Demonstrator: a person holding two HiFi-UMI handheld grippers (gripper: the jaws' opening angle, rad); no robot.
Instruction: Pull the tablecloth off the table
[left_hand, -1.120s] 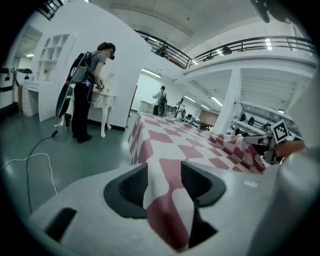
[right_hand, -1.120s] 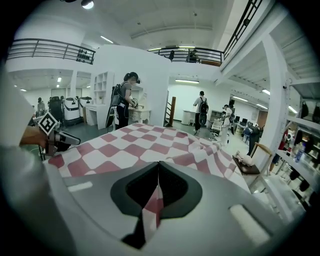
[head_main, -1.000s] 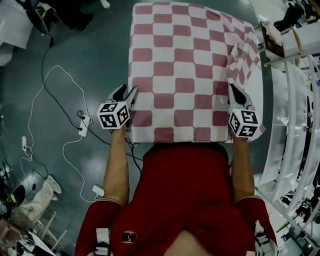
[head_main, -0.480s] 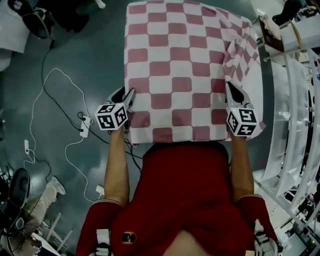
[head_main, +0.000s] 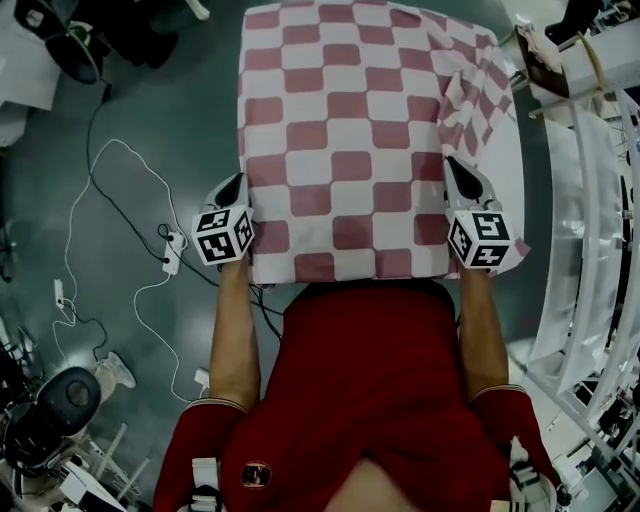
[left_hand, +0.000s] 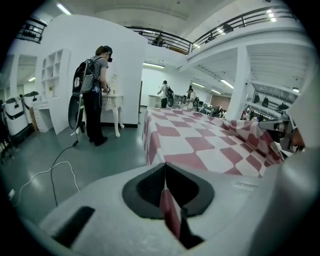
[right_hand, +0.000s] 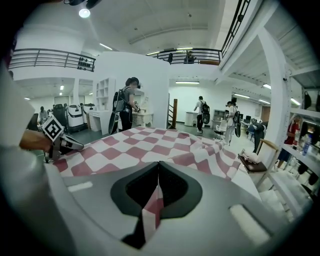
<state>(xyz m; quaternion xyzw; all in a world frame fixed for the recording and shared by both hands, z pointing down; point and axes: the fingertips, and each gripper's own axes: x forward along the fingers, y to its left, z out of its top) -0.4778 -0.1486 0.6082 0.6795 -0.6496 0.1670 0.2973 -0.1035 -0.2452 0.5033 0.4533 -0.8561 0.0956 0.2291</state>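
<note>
**A:** So, which way does the tablecloth (head_main: 350, 120) lie from the two claws?

**B:** Straight ahead of both. It is spread over the table (head_main: 514, 190) with its long side running away from the person, and the near hem hangs just in front of the body.

**A:** And what have the claws got?

**B:** The left claw (head_main: 240, 182) has just been closing. Its jaws now meet on a strip of checked cloth at the near left edge. The right claw (head_main: 452, 165) is clamped on a fold at the near right edge.

**A:** Is either one nearer the hem?

**B:** No, they sit about level, one at each side, with the cloth's full width between them.

**A:** So which way should the pull go?

**B:** Back toward the body along that long side, I'd say, with both hands together. The rumpled fold (head_main: 470, 95) on the far right makes me think that side could drag unevenly.
</note>
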